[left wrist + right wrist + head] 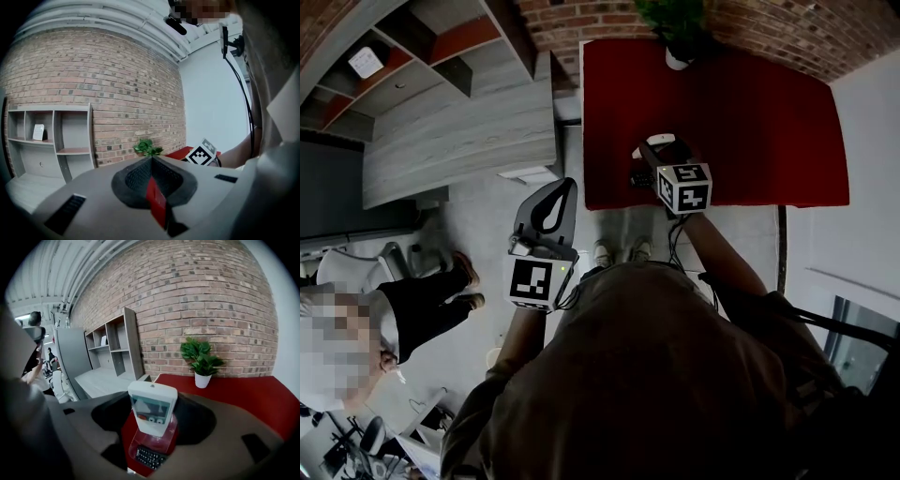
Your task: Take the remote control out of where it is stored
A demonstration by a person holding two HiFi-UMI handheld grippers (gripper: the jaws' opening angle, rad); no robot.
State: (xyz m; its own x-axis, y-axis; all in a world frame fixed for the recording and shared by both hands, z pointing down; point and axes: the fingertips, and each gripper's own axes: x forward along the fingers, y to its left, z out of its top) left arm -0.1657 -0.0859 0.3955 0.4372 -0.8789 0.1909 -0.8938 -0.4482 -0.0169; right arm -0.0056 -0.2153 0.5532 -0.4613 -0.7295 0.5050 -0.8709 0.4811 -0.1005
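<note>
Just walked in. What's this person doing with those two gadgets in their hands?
A person stands at a red table, holding a two-jaw gripper in each hand. The right gripper is closed on a white rectangular remote control with a small screen, held upright near the table's front edge. The left gripper is shut and empty, off to the side over the floor. A green potted plant sits at the table's far end.
</note>
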